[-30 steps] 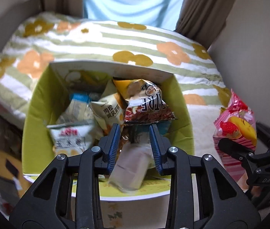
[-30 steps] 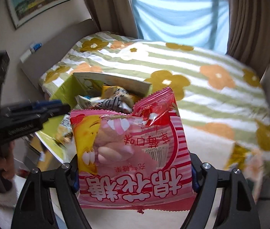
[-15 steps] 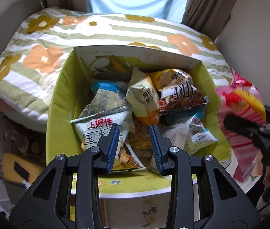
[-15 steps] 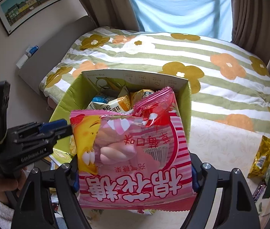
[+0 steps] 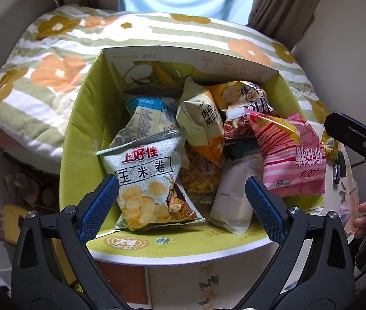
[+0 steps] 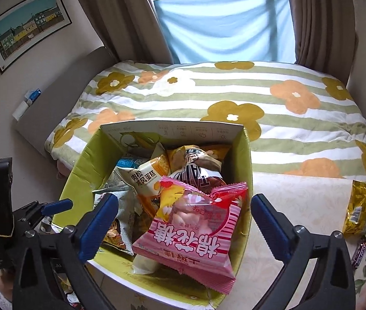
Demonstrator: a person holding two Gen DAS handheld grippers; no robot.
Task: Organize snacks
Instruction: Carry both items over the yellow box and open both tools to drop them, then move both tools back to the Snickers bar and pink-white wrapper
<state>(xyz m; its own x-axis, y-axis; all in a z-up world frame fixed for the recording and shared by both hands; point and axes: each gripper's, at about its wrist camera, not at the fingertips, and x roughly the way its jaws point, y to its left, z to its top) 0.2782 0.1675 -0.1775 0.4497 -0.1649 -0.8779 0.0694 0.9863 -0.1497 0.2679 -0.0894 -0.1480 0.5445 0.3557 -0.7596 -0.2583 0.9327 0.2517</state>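
Observation:
A green cardboard box (image 5: 79, 134) holds several snack bags; it also shows in the right wrist view (image 6: 79, 170). A pink marshmallow bag (image 6: 195, 232) lies loose on top at the box's right side, also seen in the left wrist view (image 5: 291, 155). My right gripper (image 6: 184, 219) is open just above and around that bag, not holding it. My left gripper (image 5: 181, 199) is open and empty over the box's near edge, above a grey corn-chip bag (image 5: 149, 183) and a white packet (image 5: 234, 196).
The box stands against a bed with a flowered striped quilt (image 6: 234, 95). To the right, a cloth-covered table (image 6: 299, 206) carries a gold snack pack (image 6: 358, 206) and a dark candy bar (image 6: 360, 253). Clutter lies on the floor at the left (image 5: 22, 196).
My right gripper opened and let the pink marshmallow bag drop into the box. My left gripper opened wide from nearly shut. Both views shifted closer over the box.

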